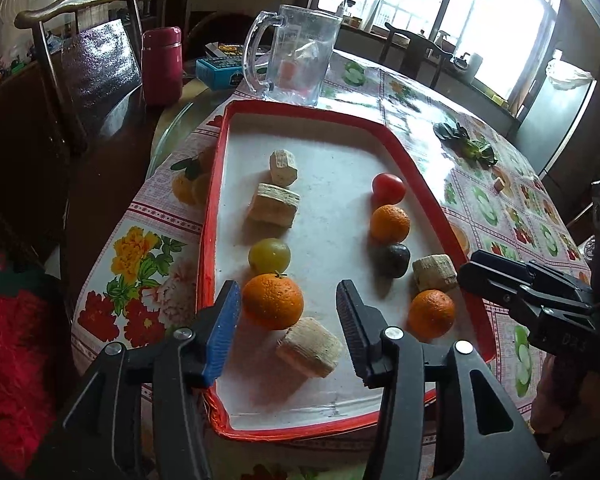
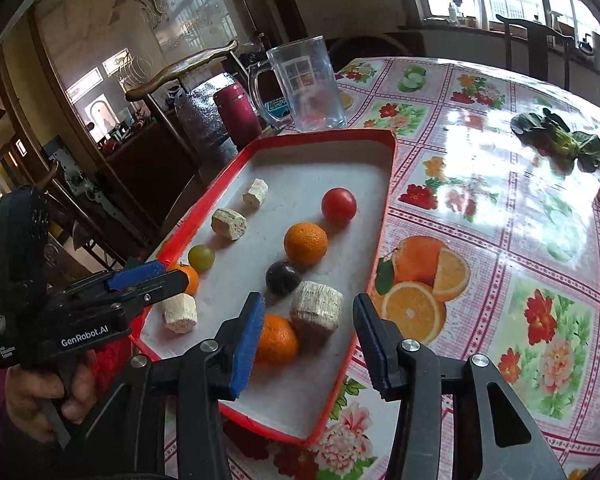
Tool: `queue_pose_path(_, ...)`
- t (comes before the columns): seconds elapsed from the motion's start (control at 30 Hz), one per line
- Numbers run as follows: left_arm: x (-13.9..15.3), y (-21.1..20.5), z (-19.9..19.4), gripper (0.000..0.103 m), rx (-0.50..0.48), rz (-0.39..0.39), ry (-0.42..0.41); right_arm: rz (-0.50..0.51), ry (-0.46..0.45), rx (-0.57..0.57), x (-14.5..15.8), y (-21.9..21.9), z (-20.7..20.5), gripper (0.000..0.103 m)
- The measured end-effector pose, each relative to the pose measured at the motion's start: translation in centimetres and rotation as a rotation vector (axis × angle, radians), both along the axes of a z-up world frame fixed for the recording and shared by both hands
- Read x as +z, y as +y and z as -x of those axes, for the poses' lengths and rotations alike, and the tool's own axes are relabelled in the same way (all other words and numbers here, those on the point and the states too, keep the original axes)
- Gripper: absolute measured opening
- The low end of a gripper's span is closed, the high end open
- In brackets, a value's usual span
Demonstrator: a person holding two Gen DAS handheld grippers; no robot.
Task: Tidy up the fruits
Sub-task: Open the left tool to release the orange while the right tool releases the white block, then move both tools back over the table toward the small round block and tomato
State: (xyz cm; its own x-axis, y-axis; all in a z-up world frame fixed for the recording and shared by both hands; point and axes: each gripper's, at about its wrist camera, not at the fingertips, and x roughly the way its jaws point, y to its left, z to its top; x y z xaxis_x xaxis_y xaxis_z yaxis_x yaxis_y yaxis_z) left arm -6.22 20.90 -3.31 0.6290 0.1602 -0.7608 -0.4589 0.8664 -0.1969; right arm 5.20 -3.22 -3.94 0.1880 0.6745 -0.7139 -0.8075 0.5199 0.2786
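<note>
Orange fruit sat at the near end of both rows on the red-rimmed tray (image 1: 216, 184). The left gripper (image 1: 288, 312) was parted and empty, its jaws apart around the near-left orange (image 1: 273, 301) without pressing it. The right gripper (image 2: 308, 330) gaped likewise before the near-right orange (image 2: 278, 338), clasping nothing. A good grip would centre each orange between the pads and avoid nudging the pale blocks (image 1: 310, 346) just beside them. Only the right wrist view showed the person's hand (image 2: 40, 396); only the left showed the blue box (image 1: 218, 70) behind the clear mug (image 1: 300, 60) on the tabletop (image 1: 420, 96).
</note>
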Motion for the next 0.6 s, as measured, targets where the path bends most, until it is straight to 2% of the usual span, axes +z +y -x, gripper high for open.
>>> queue_pose_path(0.2, 1.4, -2.1, -1.1, 0.050, -0.052, -0.006, -0.035, -0.015, 0.002, -0.075, 0.5, -4.8, -0.2, 0.048)
queue_pose_path(0.6, 3.6, -11.0, -7.1, 0.050, -0.326, -0.064, -0.065, 0.001, -0.028, -0.256, 1.3, -14.9, 0.1, 0.048)
